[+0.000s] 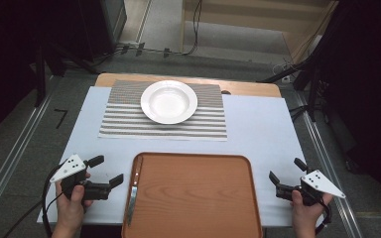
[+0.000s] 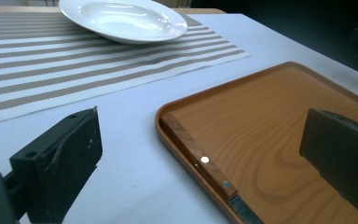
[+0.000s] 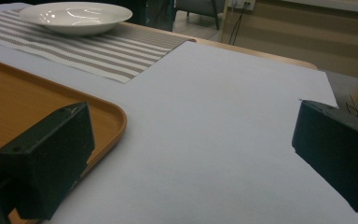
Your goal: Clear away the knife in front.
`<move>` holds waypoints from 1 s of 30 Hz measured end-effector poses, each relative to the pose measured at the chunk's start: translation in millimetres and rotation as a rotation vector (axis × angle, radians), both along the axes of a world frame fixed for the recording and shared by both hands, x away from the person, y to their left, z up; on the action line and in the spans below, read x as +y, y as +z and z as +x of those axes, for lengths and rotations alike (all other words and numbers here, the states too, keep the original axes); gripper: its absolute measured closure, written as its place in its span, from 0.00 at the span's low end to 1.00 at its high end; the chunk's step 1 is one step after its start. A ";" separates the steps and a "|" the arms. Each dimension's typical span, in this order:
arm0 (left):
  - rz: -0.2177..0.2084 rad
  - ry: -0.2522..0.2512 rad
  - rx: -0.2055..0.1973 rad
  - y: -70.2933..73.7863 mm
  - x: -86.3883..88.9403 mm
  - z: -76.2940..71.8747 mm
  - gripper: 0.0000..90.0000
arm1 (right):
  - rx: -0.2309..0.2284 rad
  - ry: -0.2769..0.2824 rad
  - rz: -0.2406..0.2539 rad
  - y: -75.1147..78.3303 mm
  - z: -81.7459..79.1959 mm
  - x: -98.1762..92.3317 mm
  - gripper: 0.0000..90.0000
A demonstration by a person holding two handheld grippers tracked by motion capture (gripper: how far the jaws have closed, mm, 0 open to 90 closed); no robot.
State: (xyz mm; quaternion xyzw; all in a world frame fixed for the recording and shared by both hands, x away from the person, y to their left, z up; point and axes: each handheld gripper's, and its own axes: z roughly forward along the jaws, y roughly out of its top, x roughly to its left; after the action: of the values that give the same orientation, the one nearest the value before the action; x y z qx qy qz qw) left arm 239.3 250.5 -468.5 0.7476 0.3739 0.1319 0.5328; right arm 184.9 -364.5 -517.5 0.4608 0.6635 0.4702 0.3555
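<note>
Both hands rest low at the near edge of the bench [image 1: 258,124], one on each side of the wooden tray [image 1: 193,198]. Left tool [image 1: 108,171]: jaws wide apart, released, gripping nothing, just left of the tray. Right tool [image 1: 286,170]: jaws likewise spread, empty. Knife [image 1: 134,191] lies along the tray's left rim. White plate [image 1: 169,101] sits on the striped mat [image 1: 124,121], far centre.

From the high view we look forward and steeply down over the whole tabletop [image 1: 258,124]. Both gripper views sit low, just above the surface, looking along their own fingers. All three views share the white plate [image 1: 169,101] on the striped mat [image 1: 124,121] and the wooden tray [image 1: 193,193].
</note>
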 end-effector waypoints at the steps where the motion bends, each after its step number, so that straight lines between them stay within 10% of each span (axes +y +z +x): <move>1: 0.000 0.000 0.000 0.0 0.0 0.0 0.00 | 0.000 0.000 0.000 0.0 0.0 0.0 0.00; 30: 0.026 0.124 -0.030 -6.3 57.7 1.2 0.00 | 0.002 -0.001 0.002 0.0 -0.1 0.0 0.00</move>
State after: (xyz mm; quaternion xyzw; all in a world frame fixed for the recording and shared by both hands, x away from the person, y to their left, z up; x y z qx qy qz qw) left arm 240.6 308.2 -474.8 0.7276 0.4098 0.1808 0.5195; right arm 184.8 -364.4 -517.5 0.4618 0.6632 0.4702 0.3546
